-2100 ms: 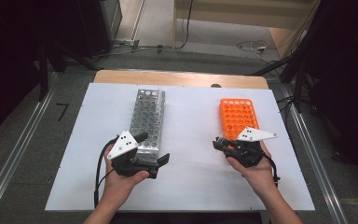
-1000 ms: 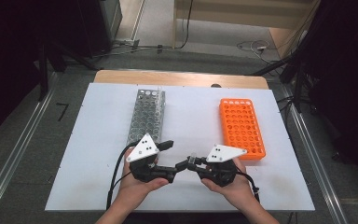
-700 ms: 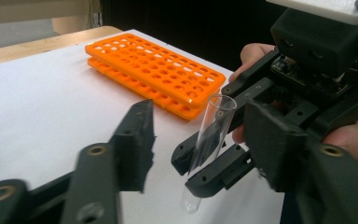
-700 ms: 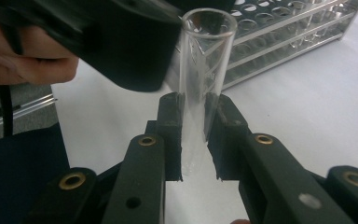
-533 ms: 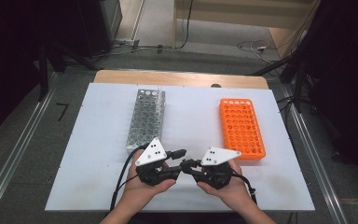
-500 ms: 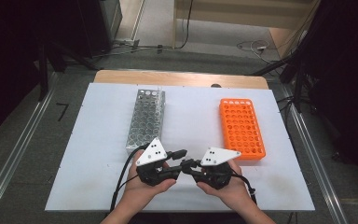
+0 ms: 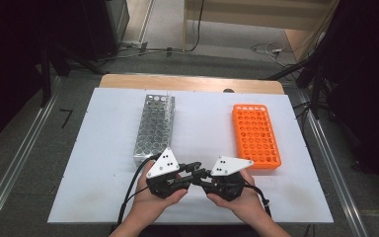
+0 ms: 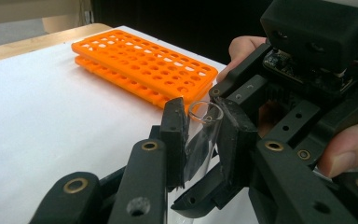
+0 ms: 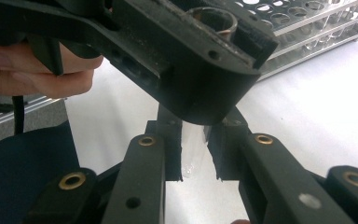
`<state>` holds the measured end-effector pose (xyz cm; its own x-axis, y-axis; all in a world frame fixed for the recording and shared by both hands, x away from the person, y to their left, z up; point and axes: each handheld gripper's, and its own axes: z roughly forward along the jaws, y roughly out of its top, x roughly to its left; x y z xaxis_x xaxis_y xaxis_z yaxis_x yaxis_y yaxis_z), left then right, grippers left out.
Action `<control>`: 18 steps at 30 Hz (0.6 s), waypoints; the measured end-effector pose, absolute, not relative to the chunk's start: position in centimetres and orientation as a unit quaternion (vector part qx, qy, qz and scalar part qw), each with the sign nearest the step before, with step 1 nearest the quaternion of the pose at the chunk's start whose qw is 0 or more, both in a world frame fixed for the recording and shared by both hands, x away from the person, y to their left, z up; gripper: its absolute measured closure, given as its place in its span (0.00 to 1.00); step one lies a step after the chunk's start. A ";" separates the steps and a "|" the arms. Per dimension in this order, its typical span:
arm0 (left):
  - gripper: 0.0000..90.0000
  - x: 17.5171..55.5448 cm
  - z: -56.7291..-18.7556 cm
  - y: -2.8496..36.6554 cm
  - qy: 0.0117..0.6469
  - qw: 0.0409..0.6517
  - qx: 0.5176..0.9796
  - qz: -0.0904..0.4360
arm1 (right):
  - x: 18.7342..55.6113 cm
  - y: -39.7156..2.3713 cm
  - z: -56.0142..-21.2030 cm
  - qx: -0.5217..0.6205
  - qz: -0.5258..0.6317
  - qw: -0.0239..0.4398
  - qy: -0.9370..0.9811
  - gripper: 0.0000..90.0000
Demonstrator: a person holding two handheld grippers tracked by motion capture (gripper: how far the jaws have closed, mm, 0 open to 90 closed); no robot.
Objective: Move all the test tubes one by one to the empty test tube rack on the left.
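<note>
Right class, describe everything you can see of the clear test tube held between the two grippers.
The test tube is clear, glass or plastic, with an open round rim at the top, and looks empty. It stands roughly upright above the white table, near its front edge. The left gripper clamps it near the rim; the right gripper closes on its lower part. The orange rack lies behind it.

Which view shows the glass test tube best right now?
The left gripper view: the test tube stands between the left gripper jaws, open rim clear. The right gripper view shows its rim and lower end, partly hidden. The high view cannot resolve it.
</note>
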<state>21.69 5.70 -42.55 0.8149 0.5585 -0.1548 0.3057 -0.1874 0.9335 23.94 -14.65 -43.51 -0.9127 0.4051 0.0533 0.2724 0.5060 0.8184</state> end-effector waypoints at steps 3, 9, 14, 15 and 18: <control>0.83 21.7 -42.6 5.8 0.285 0.569 0.763 0.114 | 24.0 -14.6 -43.6 0.198 0.457 0.071 0.864 0.82; 0.83 21.9 -42.6 6.0 0.288 0.570 0.761 0.116 | 24.1 -14.6 -43.6 0.198 0.458 0.072 0.864 0.82; 0.84 22.1 -42.5 6.3 0.295 0.566 0.760 0.122 | 24.0 -14.8 -43.7 0.197 0.461 0.078 0.862 0.62; 0.84 22.2 -42.4 6.5 0.298 0.567 0.758 0.123 | 24.0 -14.9 -43.6 0.197 0.464 0.077 0.860 0.56; 0.84 22.4 -42.1 6.8 0.303 0.571 0.752 0.127 | 23.9 -15.4 -43.3 0.197 0.473 0.071 0.856 0.38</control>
<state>22.41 6.82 -42.15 0.7838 0.6011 -0.1558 0.3121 -0.1645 0.9357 23.94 -15.38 -43.33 -0.9122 0.4048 0.0640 0.2697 0.4754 0.8374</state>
